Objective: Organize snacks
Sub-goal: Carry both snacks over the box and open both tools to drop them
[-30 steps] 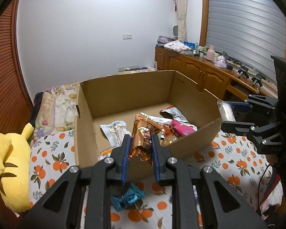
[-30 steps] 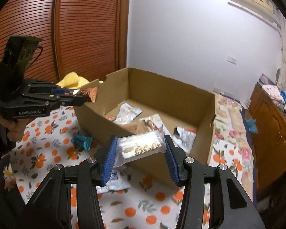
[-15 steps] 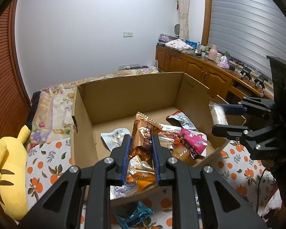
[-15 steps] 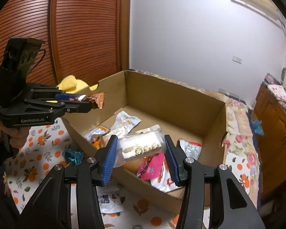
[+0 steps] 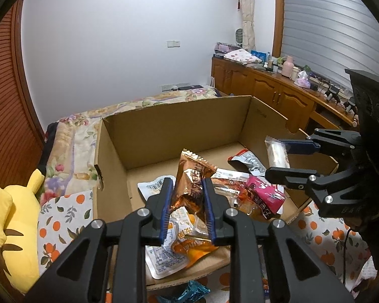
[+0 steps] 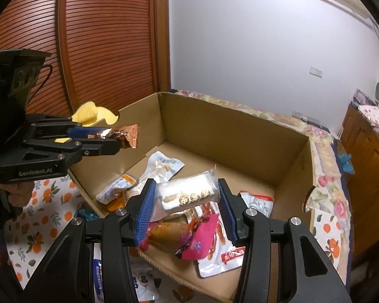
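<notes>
The left gripper (image 5: 187, 207) pinches a copper snack packet (image 5: 193, 179) above the cardboard box (image 5: 164, 136), near its front edge. The right gripper (image 6: 187, 205) clamps a clear biscuit pack (image 6: 188, 193) over the snacks inside.

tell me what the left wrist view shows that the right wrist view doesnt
Only the left wrist view: the yellow plush toy, the wooden cabinets' cluttered top and the window blind.

Only the right wrist view: the hand holding the left gripper, and white packets on the bedspread before the box.

Both: the cardboard box, the copper packet and the clear-wrapped snack in the right gripper.
</notes>
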Demonstrator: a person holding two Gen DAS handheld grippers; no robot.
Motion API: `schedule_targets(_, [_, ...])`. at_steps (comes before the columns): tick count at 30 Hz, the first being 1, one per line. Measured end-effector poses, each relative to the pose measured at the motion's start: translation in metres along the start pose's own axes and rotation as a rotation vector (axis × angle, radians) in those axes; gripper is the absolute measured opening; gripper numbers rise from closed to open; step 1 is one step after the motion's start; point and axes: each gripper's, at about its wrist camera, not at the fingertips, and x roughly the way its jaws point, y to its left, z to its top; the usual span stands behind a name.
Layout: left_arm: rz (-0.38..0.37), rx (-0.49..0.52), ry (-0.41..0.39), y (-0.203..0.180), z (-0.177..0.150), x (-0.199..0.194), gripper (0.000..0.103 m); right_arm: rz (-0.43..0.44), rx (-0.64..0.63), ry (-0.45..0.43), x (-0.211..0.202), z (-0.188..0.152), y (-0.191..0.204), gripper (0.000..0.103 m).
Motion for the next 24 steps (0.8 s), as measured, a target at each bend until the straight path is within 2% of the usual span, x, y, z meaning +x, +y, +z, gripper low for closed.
schedule_targets(5, [0.015,0.006,0.003,-0.002,0.001,0.002,0.025,0.001,-0.002,0.009,0.006,0.004,0.001,0.049])
schedule_targets(6, [0.017,0.002,0.003,-0.002,0.001,0.002,0.029,0.003,0.0,0.012,0.008,0.005,0.001,0.049])
schedule_targets(9, [0.02,-0.008,0.004,0.0,0.002,0.003,0.03,0.009,0.008,0.018,0.011,0.006,0.0,0.049])
schedule_targets(20, [0.027,-0.051,-0.023,0.013,0.004,-0.005,0.046,0.026,0.034,0.037,0.023,0.012,-0.001,0.049])
schedule_targets(24, [0.028,-0.06,-0.025,0.016,0.003,-0.007,0.048,0.022,0.03,0.04,0.024,0.013,0.001,0.051])
